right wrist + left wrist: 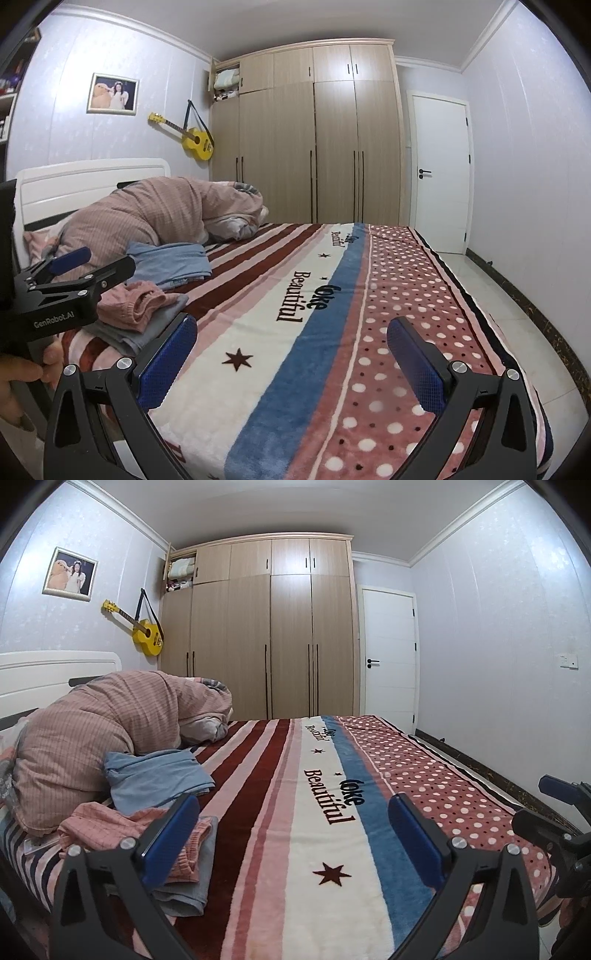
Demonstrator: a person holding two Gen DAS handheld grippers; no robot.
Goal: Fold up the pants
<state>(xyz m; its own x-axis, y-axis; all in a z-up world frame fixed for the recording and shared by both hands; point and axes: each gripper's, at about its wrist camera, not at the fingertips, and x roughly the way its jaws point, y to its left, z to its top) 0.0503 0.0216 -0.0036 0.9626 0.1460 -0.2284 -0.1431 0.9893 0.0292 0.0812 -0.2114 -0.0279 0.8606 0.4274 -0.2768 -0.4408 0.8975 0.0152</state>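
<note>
Pink checked pants [122, 829] lie crumpled at the left of the bed on a grey garment [192, 890]; they show in the right wrist view too [133, 301]. Folded blue pants [155, 777] lie behind them, also in the right wrist view [170, 264]. My left gripper [291, 834] is open and empty, above the blanket, its left finger [170, 838] in front of the pink pants. My right gripper [291, 362] is open and empty over the blanket's middle. The left gripper shows from the side in the right wrist view [92, 266].
A striped and dotted blanket [332, 812] covers the bed. A bunched pink duvet [110, 716] lies by the white headboard [44, 675]. A wardrobe [273, 635] and white door [388, 657] stand beyond. Tiled floor [498, 295] runs along the bed's right side.
</note>
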